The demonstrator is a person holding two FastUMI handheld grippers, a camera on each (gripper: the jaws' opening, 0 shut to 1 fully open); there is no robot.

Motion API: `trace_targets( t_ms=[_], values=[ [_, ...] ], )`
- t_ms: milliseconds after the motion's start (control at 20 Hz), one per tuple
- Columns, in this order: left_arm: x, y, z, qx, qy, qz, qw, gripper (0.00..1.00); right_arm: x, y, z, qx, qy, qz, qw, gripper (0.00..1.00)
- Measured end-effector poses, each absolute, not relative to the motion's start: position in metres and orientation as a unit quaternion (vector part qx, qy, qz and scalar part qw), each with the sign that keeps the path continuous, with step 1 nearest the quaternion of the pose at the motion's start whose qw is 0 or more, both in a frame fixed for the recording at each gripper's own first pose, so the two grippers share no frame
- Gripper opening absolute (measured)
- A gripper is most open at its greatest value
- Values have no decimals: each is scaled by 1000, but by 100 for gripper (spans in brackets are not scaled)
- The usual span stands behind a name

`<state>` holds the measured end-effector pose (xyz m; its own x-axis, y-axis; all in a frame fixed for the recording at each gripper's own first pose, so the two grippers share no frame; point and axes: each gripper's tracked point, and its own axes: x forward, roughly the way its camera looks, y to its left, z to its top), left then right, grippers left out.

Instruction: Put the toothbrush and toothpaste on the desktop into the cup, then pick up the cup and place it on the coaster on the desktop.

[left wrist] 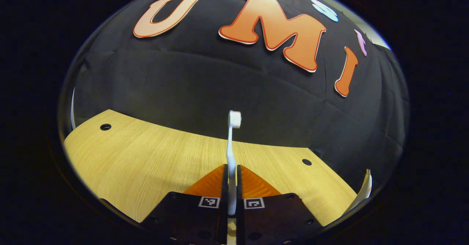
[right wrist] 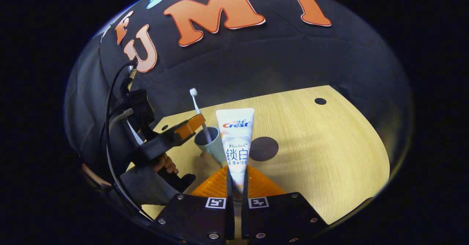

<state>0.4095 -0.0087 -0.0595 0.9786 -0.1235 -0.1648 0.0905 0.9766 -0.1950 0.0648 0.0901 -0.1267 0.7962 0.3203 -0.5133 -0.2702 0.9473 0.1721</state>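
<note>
Toothpaste (right wrist: 235,142) is standing pinched in the right tool (right wrist: 236,186), nearest; toothbrush (right wrist: 199,113) is being gripped by the left tool (right wrist: 190,125), its lower end in the cup (right wrist: 209,142) at ten o'clock. Coaster (right wrist: 263,148) is lying beyond on the tabletop (right wrist: 329,146). Lowering the tube risks nudging the cup over, I'd judge.

A recording booth, not a home: black cloth wall (right wrist: 278,62) hangs close behind a pale wood-grain desktop (right wrist: 329,142) with round holes (right wrist: 320,101), and cables (right wrist: 110,102) trail from hand-held rig hardware.
</note>
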Motion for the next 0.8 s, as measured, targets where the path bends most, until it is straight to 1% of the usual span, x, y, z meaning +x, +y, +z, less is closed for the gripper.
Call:
trace_targets(
  t_ms=[50, 100, 150, 200, 250, 300, 400, 450, 500, 600, 700, 750, 800],
  values=[
    [407, -9, -59, -95, 90, -56, 990, 12, 66, 90, -124, 46, 275, 157, 947, 8],
    [407, -9, -60, -94, 93, -58, 990, 19, 69, 91, -121, 45, 271, 159, 948, 8],
    [405, -9, -60, -92, 98, -60, 989, 21, 72, 93, -118, 44, 267, 161, 949, 8],
    [404, -11, -64, -92, 103, -66, 988, 27, 75, 95, -115, 41, 263, 163, 950, 8],
    [400, -11, -65, -91, 108, -67, 988, 31, 78, 98, -113, 39, 258, 166, 951, 8],
    [397, -9, -66, -92, 113, -68, 987, 39, 81, 101, -110, 39, 255, 169, 951, 8],
    [391, -9, -69, -93, 126, -76, 985, 45, 86, 109, -104, 45, 248, 174, 952, 8],
    [390, -10, -69, -94, 134, -77, 984, 53, 89, 114, -102, 47, 245, 177, 952, 8],
    [387, -10, -73, -97, 138, -78, 983, 68, 92, 119, -101, 49, 242, 180, 952, 8],
    [375, -5, -69, -104, 139, -77, 982, 77, 99, 129, -96, 51, 236, 189, 952, 8],
    [367, -1, -66, -110, 139, -74, 981, 85, 107, 139, -91, 50, 228, 198, 952, 8],
    [363, 2, -65, -112, 139, -71, 981, 86, 110, 144, -89, 48, 223, 203, 952, 8],
    [359, 4, -64, -113, 139, -68, 981, 91, 115, 149, -85, 47, 217, 207, 953, 8]
  ],
)
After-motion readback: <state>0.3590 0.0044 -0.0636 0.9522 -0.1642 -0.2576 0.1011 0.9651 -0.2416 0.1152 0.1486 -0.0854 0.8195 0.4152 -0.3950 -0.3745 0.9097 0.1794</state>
